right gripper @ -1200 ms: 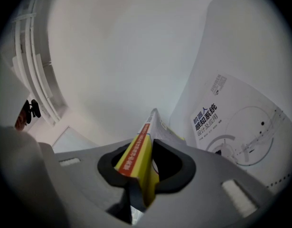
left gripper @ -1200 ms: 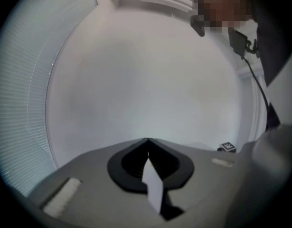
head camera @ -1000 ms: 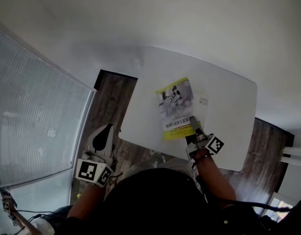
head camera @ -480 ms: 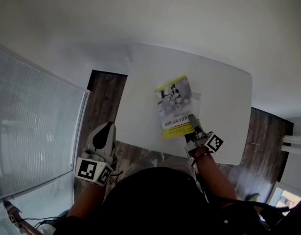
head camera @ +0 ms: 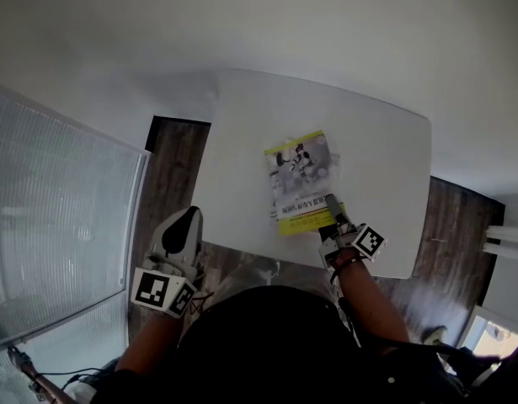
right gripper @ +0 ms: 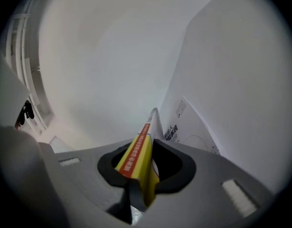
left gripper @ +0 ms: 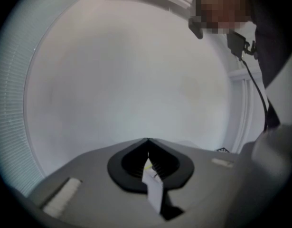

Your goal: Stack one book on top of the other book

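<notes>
Right gripper [head camera: 333,217] is clamped on the near edge of the yellow-edged book [head camera: 301,179]. The book lies mid-way along the white table [head camera: 385,133], towards its near edge. Left gripper [head camera: 189,217] has its jaws together and sits idle off the table's near-left corner. Can't separate the second book underneath. Suggest squaring the edges to whatever's below, settling the book flat, then letting go without dragging.

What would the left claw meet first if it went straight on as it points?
Likely the plain white wall; the left claw sits beside the table, and its path looks free, though depth is unclear.
</notes>
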Available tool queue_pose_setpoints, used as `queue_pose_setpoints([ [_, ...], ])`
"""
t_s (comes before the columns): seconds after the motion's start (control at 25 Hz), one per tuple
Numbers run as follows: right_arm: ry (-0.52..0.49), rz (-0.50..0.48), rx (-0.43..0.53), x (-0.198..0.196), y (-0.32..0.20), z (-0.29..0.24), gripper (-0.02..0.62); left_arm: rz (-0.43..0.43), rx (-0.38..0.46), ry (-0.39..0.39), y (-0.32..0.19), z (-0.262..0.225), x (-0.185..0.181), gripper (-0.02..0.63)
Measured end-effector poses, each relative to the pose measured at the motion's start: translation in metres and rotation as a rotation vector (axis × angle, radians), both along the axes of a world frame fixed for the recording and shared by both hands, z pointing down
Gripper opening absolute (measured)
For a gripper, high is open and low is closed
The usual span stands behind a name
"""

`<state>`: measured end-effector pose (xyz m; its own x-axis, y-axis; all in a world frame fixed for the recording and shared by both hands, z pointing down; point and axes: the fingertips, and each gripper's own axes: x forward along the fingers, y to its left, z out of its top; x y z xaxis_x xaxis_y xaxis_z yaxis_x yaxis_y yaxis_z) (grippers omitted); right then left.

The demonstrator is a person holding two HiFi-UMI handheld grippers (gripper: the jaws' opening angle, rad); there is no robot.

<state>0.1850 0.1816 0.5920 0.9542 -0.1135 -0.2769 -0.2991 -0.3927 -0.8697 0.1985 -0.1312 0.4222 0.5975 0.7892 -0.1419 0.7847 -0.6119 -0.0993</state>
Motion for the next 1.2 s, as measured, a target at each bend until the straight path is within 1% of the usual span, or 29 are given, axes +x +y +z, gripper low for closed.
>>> queue_pose_setpoints([
  [0.16, -0.017, 0.001, -0.011, 0.001, 0.004, 0.005, 0.083, -0.013, 0.008, -0.018, 0.001, 0.001, 0.001, 0.006],
  [0.64, -0.086, 0.004, -0.023, 0.004, 0.015, 0.017, 0.083, 0.013, 0.026, -0.028, 0.015, 0.000, -0.001, 0.006],
  [0.84, -0.121, -0.041, -0.022, 0.011, 0.017, 0.029, 0.083, 0.021, 0.019, -0.037, 0.029, 0.004, 0.002, 0.006],
  [1.04, -0.192, -0.072, -0.073, 0.009, 0.020, 0.032, 0.084, 0.019, 0.014, -0.019, 0.044, -0.005, -0.015, 0.006],
  [1.08, -0.199, -0.083, -0.077, 0.009, 0.020, 0.033, 0.108, 0.014, 0.012, -0.016, 0.046, -0.007, -0.017, 0.006],
  [1.12, -0.193, -0.101, -0.072, 0.010, 0.019, 0.033, 0.146, 0.007, 0.009, -0.015, 0.046, -0.007, -0.017, 0.006],
  [1.2, -0.177, -0.136, -0.060, 0.012, 0.018, 0.033, 0.150, -0.009, 0.002, -0.018, 0.048, -0.007, -0.014, 0.006],
])
